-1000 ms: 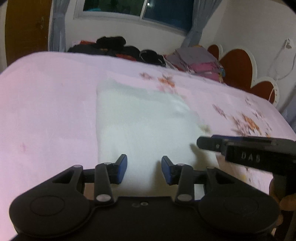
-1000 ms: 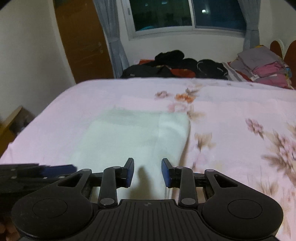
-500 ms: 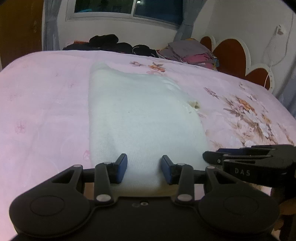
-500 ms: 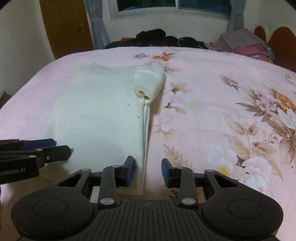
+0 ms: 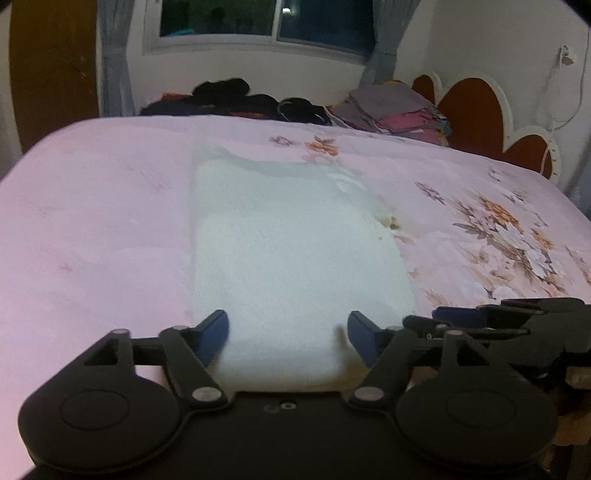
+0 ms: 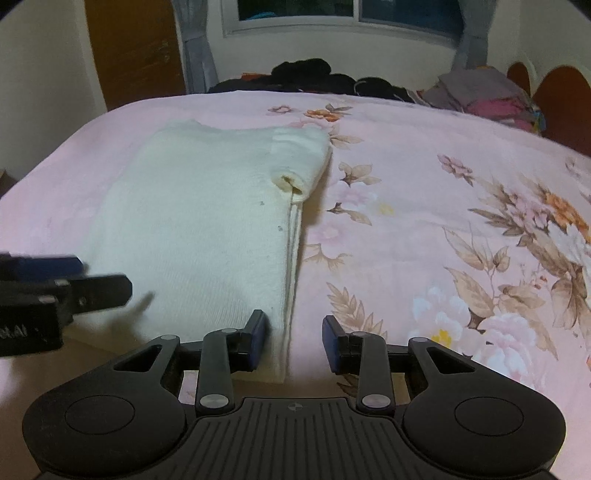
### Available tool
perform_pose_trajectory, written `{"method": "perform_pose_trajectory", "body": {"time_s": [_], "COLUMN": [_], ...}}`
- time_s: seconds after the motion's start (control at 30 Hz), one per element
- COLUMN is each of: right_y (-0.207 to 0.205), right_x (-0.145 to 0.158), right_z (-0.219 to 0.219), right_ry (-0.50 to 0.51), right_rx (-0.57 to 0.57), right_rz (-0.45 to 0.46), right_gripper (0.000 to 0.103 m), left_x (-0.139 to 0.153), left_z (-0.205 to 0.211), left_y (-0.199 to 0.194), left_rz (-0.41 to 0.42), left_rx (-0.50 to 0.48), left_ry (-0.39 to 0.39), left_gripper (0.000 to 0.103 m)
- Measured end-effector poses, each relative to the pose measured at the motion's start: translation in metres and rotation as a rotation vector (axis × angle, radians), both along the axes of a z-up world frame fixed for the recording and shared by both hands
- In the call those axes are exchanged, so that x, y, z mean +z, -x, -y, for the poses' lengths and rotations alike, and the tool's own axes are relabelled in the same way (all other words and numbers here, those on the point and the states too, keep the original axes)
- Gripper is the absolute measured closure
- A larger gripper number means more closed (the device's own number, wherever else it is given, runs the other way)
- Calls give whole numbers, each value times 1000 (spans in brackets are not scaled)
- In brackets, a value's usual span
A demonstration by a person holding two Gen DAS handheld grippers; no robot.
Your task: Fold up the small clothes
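1. Left wrist view: the folded white garment (image 5: 291, 258) lies flat on the pink floral bedspread (image 5: 92, 229), long axis running from the camera toward the window (image 5: 266, 18). Bare bedspread lies wide on its left and beyond its right edge.
2. The left gripper (image 5: 288, 332) has just been opening; its blue pads stand released, wide apart over the garment's near end, pressing on nothing.
3. The garment's near hem is cut off behind the gripper body. The picture is soft, so the far corners are hard to make out. The right gripper (image 5: 480, 317) enters from the right edge, seen side-on and partly hidden.
4. Right wrist view: the garment (image 6: 199, 229) sits left of centre, its layered right edge running from near to far, a rolled sleeve opening (image 6: 291, 182) at its far right corner. Open bedspread (image 6: 424, 221) fills the right half.
5. The right gripper (image 6: 293, 343) straddles that near right edge, jaws partly apart; whether the left pad touches the cloth I cannot tell.
6. The left gripper (image 6: 74, 280) is blurred at the left edge. Dark clothes (image 6: 314, 75) and a folded stack (image 6: 487, 92) lie along the bed's far side.
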State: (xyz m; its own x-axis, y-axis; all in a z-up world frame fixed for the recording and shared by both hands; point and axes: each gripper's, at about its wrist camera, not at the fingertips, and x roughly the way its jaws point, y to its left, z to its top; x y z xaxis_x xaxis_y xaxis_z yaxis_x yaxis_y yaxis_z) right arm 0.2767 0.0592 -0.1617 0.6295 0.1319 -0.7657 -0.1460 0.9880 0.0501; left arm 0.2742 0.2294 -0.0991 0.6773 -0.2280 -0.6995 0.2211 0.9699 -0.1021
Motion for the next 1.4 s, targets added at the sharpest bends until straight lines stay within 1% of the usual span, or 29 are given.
{"method": "perform_pose_trajectory", "body": {"time_s": [0.1,0.17,0.2,0.27,0.4,0.43,0.47,0.5,0.53,0.63,0.73,0.8,0.83,0.87,0.93,1.0,1.03,1.07,1.17,1.23,1.3,1.33,1.4], "right_y": [0,-1,-1,0,22,28,37,47,58,92,127,152,163,176,200,222,232,241,267,278,287,293,302], "right_x": [-2,-1,1,5,28,32,38,44,50,70,93,109,117,124,138,152,158,162,180,191,199,204,211], "right_z": [1,3,2,3,17,20,23,27,31,46,63,73,78,81,86,88,89,92,93,90,88,86,82], "right_ry": [-7,-13,-7,-13,-92,-99,-107,-116,-120,-135,-174,-203,-213,-221,-224,-218,-220,-226,-243,-236,-236,-232,-194], "right_rx": [8,10,15,24,-8,-5,-5,-4,1,8,6,0,-4,-2,5,9,10,11,11,-6,-7,-4,-6], "right_rz": [5,3,1,-2,38,38,44,62,80,107,137,156,166,178,201,218,224,233,272,278,285,297,333], "right_gripper": [71,70,70,70,69,58,38,31,29,29,29,22,14,9,8,6,2,0,0,0,0,0,0], "left_x": [3,7,9,15,28,31,37,41,46,66,86,99,105,111,123,132,137,141,150,154,158,160,163], "left_z": [-1,-2,-2,-1,2,3,3,3,4,9,13,16,17,17,17,20,21,22,22,21,19,19,23], "left_y": [2,6,8,14,31,36,44,51,59,91,126,151,160,173,197,212,221,227,249,262,271,274,278], "left_rz": [-8,-9,-9,-14,-24,-35,-42,-41,-33,8,54,83,96,114,140,144,138,136,150,180,184,187,198], "left_rx": [36,70,81,92,123,133,143,153,164,190,235,266,269,275,299,303,297,298,316,316,334,343,359], "left_ry": [-4,-8,-8,-16,-33,-28,-18,-14,-17,-46,-32,-20,-7,12,44,31,20,13,7,20,33,24,-31], "left_gripper": [24,11,9,0,0,0,0,0,0,0,0,0,0,0,0,0,0,0,0,0,0,0,0]}}
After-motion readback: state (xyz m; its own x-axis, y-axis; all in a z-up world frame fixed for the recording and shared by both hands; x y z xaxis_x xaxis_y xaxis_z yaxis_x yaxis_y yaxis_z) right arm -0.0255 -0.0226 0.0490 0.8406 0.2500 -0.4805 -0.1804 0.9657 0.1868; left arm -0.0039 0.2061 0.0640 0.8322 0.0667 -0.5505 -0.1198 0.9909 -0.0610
